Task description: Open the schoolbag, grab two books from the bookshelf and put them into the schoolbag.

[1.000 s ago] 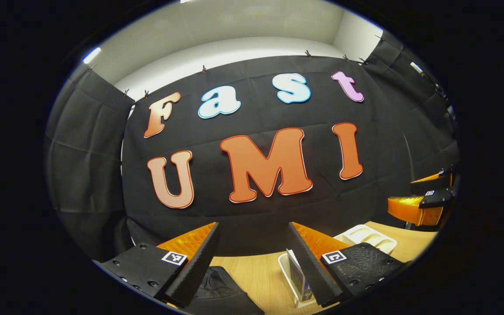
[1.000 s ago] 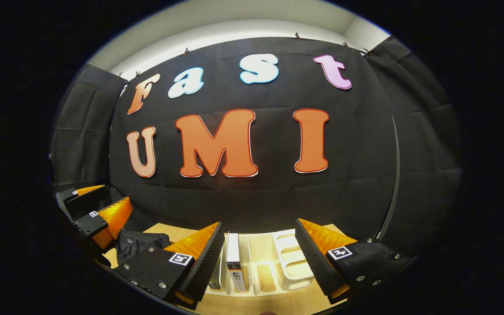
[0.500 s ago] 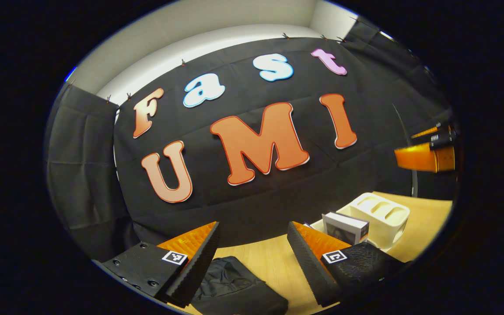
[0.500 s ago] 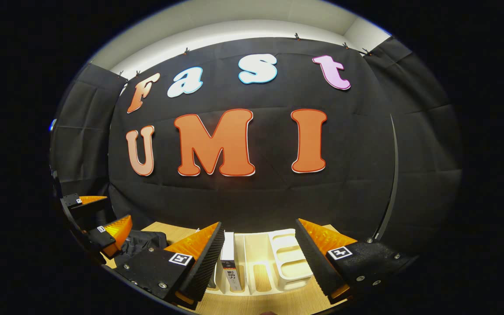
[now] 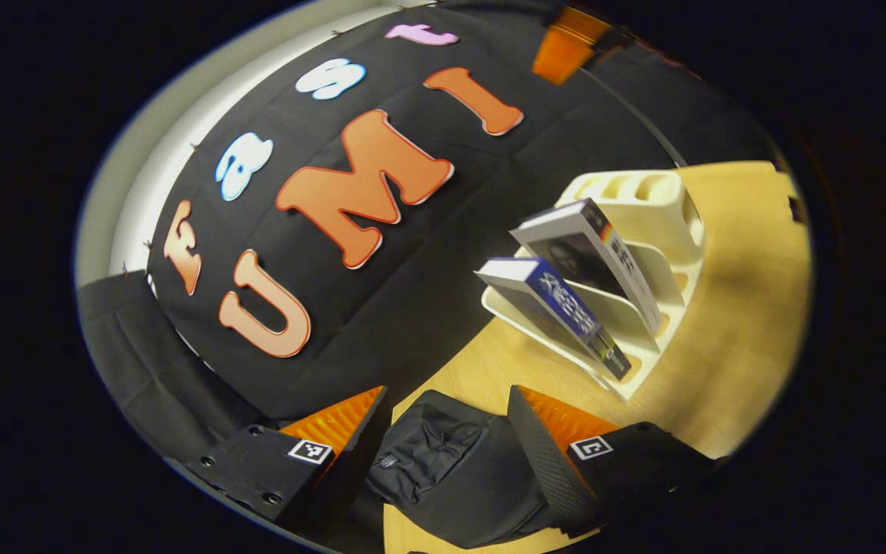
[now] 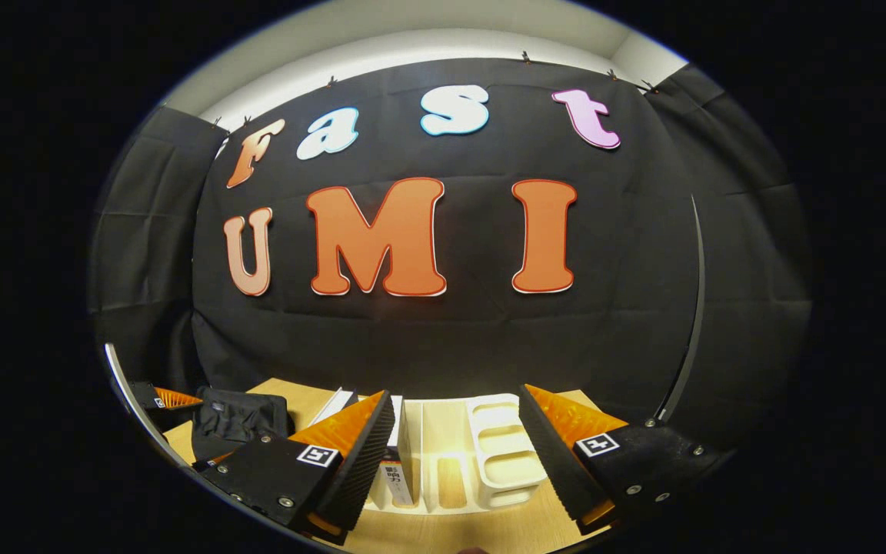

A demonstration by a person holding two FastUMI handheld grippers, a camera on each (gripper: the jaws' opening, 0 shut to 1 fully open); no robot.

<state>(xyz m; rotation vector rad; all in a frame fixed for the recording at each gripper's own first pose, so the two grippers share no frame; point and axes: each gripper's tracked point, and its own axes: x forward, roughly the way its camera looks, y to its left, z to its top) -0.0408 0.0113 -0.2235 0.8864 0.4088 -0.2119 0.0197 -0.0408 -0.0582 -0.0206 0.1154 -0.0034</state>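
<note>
Left tongs (image 5: 443,446) now rolled and dipped toward black schoolbag (image 5: 451,469) at bottom centre on desk (image 5: 735,323), spread, empty. Two books (image 5: 566,300) right of centre in white bookshelf (image 5: 643,200). Right tongs (image 6: 454,454) spread before it. Bag-opening apparently starting.

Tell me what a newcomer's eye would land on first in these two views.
Probably the two books leaning tilted in the white bookshelf on the wooden table, right of centre in the left gripper view. Next, the black schoolbag lying between the open left tongs. In the right gripper view, the open right tongs frame the bookshelf.
</note>
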